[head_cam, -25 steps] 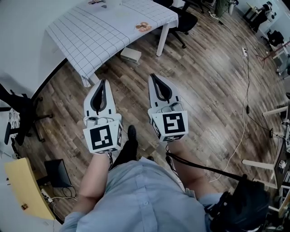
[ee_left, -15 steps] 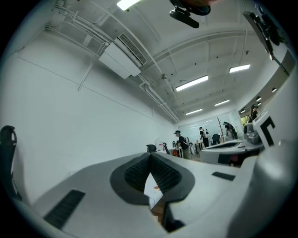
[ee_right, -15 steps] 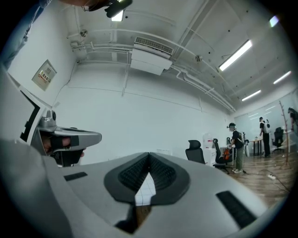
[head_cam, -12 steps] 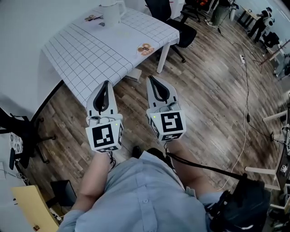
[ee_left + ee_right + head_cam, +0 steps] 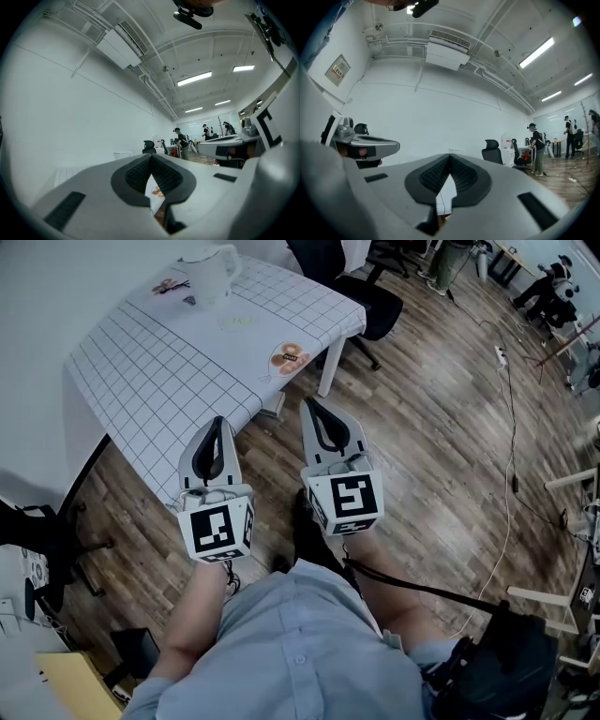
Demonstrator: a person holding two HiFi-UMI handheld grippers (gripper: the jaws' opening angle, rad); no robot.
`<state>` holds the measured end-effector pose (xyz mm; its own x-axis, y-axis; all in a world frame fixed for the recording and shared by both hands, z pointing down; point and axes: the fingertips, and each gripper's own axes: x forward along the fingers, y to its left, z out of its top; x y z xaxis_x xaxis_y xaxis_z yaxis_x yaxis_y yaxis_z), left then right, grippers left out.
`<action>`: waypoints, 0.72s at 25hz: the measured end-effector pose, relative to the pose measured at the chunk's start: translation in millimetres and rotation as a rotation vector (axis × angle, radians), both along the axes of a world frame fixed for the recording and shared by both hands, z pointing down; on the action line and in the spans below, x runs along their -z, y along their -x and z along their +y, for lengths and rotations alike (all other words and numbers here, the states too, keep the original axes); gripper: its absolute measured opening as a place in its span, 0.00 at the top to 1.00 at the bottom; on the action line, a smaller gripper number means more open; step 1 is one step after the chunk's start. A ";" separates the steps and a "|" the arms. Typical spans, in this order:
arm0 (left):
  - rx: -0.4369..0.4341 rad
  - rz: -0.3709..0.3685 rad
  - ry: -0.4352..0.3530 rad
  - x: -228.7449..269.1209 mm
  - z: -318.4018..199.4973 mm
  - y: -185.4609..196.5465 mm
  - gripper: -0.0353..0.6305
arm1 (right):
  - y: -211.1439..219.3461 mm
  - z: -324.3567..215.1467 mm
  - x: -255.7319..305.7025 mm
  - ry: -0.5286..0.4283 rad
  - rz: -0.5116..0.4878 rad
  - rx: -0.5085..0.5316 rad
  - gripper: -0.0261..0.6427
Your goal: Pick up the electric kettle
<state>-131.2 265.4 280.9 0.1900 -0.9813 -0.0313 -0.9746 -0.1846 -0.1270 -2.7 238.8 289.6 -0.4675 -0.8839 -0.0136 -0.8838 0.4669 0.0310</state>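
The white electric kettle (image 5: 208, 273) stands at the far end of a table with a white grid cloth (image 5: 159, 362) in the head view. Both grippers are held level side by side over the wooden floor, short of the table's near corner and far from the kettle. My left gripper (image 5: 218, 420) is shut with nothing in it; its tips sit just at the cloth's edge in the picture. My right gripper (image 5: 309, 401) is shut and empty too. In the left gripper view the jaws (image 5: 151, 157) meet, with the table (image 5: 70, 173) beyond them. The right gripper view shows closed jaws (image 5: 450, 157).
A round patterned coaster (image 5: 289, 358) lies near the table's right edge. A black office chair (image 5: 356, 287) stands behind the table's right corner. A cable (image 5: 511, 427) runs across the floor at right. A black bag (image 5: 497, 671) is at my right hip. People stand far off (image 5: 180, 143).
The table has come closer and lower in the head view as I walked toward it, and the kettle has come into sight. Both grippers stay shut, side by side.
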 end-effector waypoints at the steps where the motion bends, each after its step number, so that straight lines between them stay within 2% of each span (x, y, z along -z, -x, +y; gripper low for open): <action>1: 0.004 0.000 0.002 -2.2 -13.7 -2.5 0.95 | -1.9 -13.4 -2.8 0.003 0.001 0.005 0.96; 11: 0.058 -0.028 -0.021 7.8 -153.9 -28.9 0.95 | -16.8 -159.4 0.4 -0.006 -0.002 0.093 0.96; 18: 0.117 -0.050 -0.050 23.6 -215.9 -30.6 0.95 | -16.3 -235.9 12.7 -0.033 -0.001 0.151 0.96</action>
